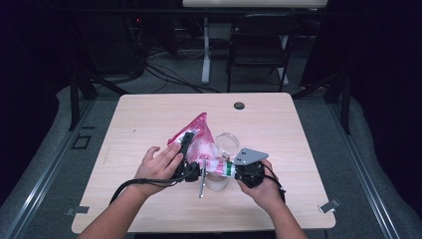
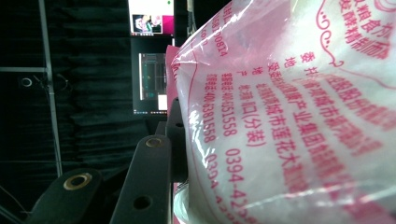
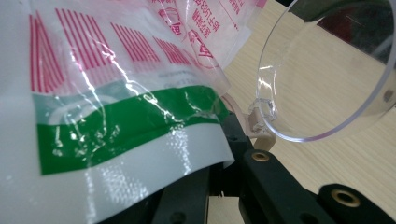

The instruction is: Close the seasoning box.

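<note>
A dark room surrounds the pale wooden worktop (image 1: 149, 119). Both tools hold the pink-printed bag (image 1: 199, 137) tilted above a clear jar (image 1: 217, 181): the left tool (image 1: 185, 144) clamps its upper part, the right tool (image 1: 234, 170) its green-striped end. A slack grip could spill the white contents past the jar.

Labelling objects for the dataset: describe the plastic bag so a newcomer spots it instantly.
On the light wooden table, look near the middle, just ahead of the person's two hands. The bag lies there, held between both tools beside a clear round container. It alone is crinkly pink-and-white film with pink print and a green band at one end.
</note>
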Demonstrator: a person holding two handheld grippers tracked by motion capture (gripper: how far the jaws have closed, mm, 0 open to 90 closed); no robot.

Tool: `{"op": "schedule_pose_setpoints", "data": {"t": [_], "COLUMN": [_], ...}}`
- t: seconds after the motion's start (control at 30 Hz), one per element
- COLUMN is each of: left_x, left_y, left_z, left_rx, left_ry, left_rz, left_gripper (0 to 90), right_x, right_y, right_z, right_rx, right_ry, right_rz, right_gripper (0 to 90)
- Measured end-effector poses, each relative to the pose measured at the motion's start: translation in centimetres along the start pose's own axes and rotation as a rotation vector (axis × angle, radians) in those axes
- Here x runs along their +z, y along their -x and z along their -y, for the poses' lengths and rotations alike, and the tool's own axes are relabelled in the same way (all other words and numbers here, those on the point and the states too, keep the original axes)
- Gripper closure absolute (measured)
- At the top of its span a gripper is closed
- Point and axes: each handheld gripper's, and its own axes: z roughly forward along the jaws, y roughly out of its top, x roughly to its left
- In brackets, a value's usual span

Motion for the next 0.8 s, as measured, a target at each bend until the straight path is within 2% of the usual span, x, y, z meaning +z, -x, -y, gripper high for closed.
{"op": "schedule_pose_setpoints", "data": {"t": [0.13, 0.2, 0.23, 0.27, 0.33, 0.47, 0.5, 0.53, 0.6, 0.73, 0.8], "left_x": [0.03, -0.02, 0.06, -0.01, 0.04, -0.14, -0.16, -0.18, -0.25, -0.49, -0.49], "left_y": [0.22, 0.21, 0.41, 0.34, 0.31, 0.0, -0.16, -0.14, -0.26, -0.37, -0.47], "left_z": [-0.12, -0.22, -0.16, -0.23, -0.18, -0.18, -0.21, -0.18, -0.17, -0.21, -0.21], "left_rx": [-0.009, 0.002, -0.014, -0.005, -0.01, -0.022, -0.012, -0.024, -0.012, -0.012, -0.009], "left_ry": [-0.005, -0.009, 0.0, -0.005, 0.006, 0.0, 0.007, 0.005, 0.018, 0.006, 0.022], "left_rz": [0.018, 0.021, 0.024, 0.021, 0.013, 0.01, -0.005, 0.003, -0.016, -0.007, -0.017], "left_gripper": [71.6, 72.1, 72.2, 72.2, 72.2, 71.9, 71.9, 71.8, 71.8, 72.0, 72.2], "right_x": [0.01, 0.11, 0.14, 0.18, 0.21, 0.32, 0.39, 0.43, 0.46, 0.4, 0.41], "right_y": [-0.22, -0.32, -0.36, -0.37, -0.35, -0.27, -0.27, -0.26, -0.2, -0.14, -0.15], "right_z": [-0.11, -0.16, -0.16, -0.15, -0.12, -0.07, -0.04, 0.0, 0.08, 0.09, 0.07], "right_rx": [-0.012, -0.017, -0.02, -0.022, -0.017, -0.012, -0.008, -0.006, 0.0, 0.012, 0.012], "right_ry": [0.002, 0.001, -0.003, -0.006, -0.005, -0.01, -0.011, -0.015, -0.022, -0.013, -0.014], "right_rz": [-0.013, -0.018, -0.017, -0.019, -0.023, -0.027, -0.026, -0.026, -0.027, -0.03, -0.03], "right_gripper": [90.0, 90.0, 90.0, 90.0, 90.0, 90.0, 90.0, 90.0, 90.0, 90.0, 90.0]}}
